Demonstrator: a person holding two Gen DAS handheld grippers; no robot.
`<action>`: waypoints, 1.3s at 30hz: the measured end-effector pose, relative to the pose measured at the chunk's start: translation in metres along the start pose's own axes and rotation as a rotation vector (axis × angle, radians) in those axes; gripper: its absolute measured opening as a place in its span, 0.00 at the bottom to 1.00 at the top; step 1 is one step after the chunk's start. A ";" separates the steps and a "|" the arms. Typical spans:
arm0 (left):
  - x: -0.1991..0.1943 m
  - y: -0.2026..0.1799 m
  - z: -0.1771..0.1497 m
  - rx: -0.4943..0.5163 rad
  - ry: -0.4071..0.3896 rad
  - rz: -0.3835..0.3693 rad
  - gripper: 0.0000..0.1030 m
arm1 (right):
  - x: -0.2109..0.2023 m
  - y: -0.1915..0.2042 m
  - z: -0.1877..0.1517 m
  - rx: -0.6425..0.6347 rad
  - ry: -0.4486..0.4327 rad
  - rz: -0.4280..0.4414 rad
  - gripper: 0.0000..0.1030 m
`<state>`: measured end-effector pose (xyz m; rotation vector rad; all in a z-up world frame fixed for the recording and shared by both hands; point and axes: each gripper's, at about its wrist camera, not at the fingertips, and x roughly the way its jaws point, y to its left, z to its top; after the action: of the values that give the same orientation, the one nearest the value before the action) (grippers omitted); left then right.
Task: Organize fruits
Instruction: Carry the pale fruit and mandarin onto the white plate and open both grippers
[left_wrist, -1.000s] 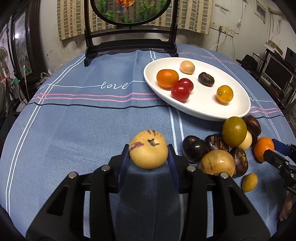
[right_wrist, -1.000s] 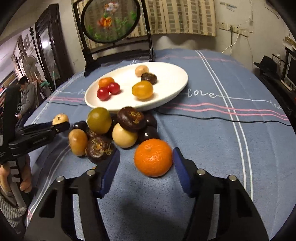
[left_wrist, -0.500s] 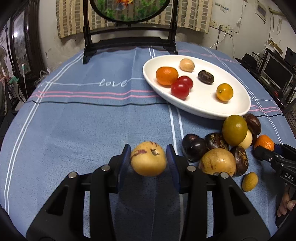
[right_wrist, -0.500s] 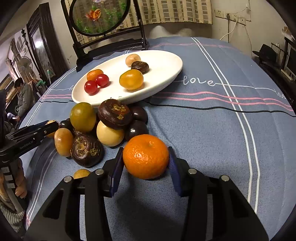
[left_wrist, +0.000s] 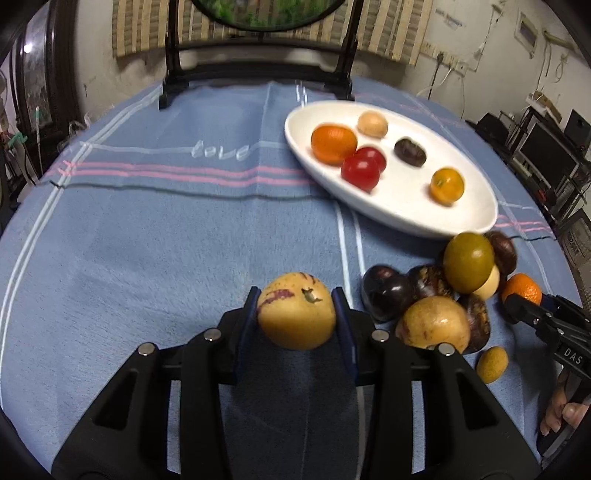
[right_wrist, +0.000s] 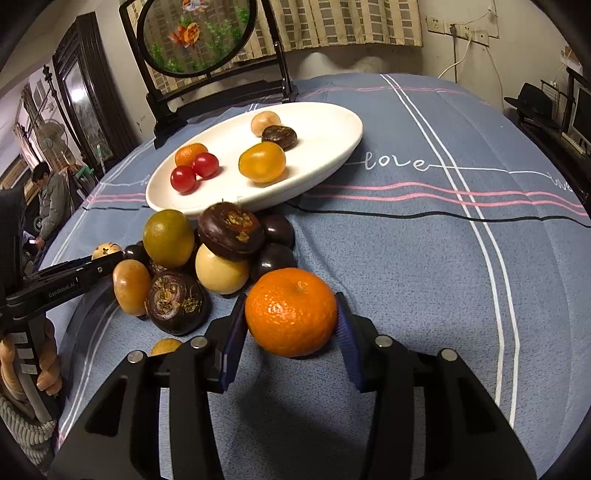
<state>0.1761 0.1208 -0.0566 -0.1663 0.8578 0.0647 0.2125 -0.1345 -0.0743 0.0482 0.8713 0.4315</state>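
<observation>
Here we hold a yellow purple-streaked round melon (left_wrist: 296, 315) clamped in our left tongs (left_wrist: 297, 325) and a round orange tangerine (right_wrist: 291, 312) clamped in our right tongs (right_wrist: 290, 332), the white oval plate (right_wrist: 332, 155) ahead of both.

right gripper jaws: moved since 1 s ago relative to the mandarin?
Yes. The right gripper has closed: its blue pads, earlier apart from the round orange mandarin, now press both its sides. The white oval plate beyond gives the fixed reference.
</observation>
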 end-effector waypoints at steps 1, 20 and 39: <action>-0.004 -0.001 0.001 0.002 -0.022 0.003 0.38 | -0.001 -0.001 0.000 0.003 -0.005 0.003 0.44; 0.013 -0.068 0.116 0.093 -0.157 0.043 0.38 | -0.019 0.011 0.135 0.035 -0.220 0.067 0.45; 0.078 -0.082 0.129 0.166 -0.115 0.074 0.38 | 0.086 -0.002 0.149 0.020 -0.049 0.014 0.45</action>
<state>0.3339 0.0617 -0.0232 0.0248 0.7506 0.0709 0.3734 -0.0838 -0.0405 0.0830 0.8276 0.4328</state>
